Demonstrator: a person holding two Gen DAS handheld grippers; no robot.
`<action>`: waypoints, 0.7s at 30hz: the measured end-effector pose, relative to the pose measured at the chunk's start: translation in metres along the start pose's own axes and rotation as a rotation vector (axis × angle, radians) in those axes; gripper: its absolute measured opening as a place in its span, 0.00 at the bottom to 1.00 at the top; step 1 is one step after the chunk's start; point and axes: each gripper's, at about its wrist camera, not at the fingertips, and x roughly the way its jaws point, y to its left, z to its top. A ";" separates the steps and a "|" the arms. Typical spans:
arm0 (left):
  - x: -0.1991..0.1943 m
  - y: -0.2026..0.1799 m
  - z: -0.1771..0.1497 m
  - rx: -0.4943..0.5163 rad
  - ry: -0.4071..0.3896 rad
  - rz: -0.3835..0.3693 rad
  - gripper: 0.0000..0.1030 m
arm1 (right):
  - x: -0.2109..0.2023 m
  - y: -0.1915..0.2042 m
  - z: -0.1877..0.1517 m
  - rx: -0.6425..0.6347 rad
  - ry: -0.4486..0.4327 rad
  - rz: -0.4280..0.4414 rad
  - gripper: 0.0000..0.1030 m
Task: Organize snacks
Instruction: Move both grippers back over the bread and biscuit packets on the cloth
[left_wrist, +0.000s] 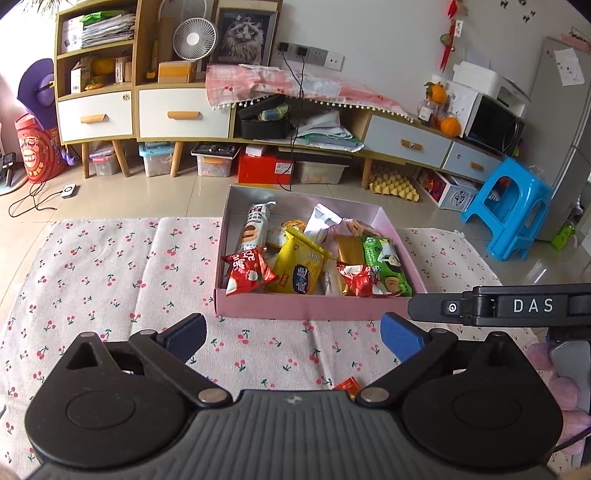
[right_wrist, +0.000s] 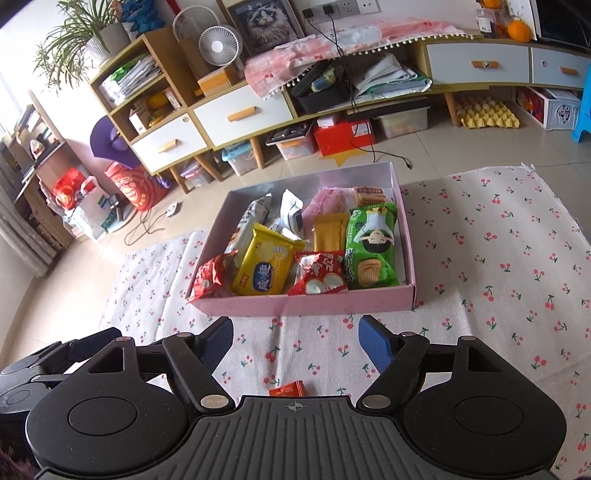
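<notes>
A pink box (left_wrist: 303, 306) (right_wrist: 306, 304) sits on the cherry-print cloth and holds several snack packets: a yellow one (left_wrist: 299, 267) (right_wrist: 266, 264), a green one (left_wrist: 386, 264) (right_wrist: 371, 247), red ones (left_wrist: 247, 269) (right_wrist: 319, 273) and others. A small orange-red packet (left_wrist: 347, 386) (right_wrist: 288, 388) lies on the cloth close in front of both grippers. My left gripper (left_wrist: 293, 338) is open and empty, short of the box. My right gripper (right_wrist: 295, 341) is open and empty too, also short of the box. The right gripper's body shows in the left wrist view (left_wrist: 498, 304).
The cherry cloth (left_wrist: 110, 277) (right_wrist: 498, 258) lies on a tiled floor. Behind the box stand low cabinets (left_wrist: 184, 110) with bins underneath, a red box (left_wrist: 264, 168), a yellow egg tray (left_wrist: 395, 184) and a blue stool (left_wrist: 513, 210).
</notes>
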 end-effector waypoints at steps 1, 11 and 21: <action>-0.002 0.001 -0.002 0.001 0.001 0.006 0.98 | -0.002 0.001 -0.003 -0.006 0.004 -0.004 0.74; -0.015 0.009 -0.028 -0.017 0.010 0.041 0.99 | -0.007 0.000 -0.029 -0.025 0.026 -0.016 0.81; -0.021 0.017 -0.052 0.072 0.017 0.087 0.99 | -0.001 -0.001 -0.059 -0.177 0.026 -0.101 0.84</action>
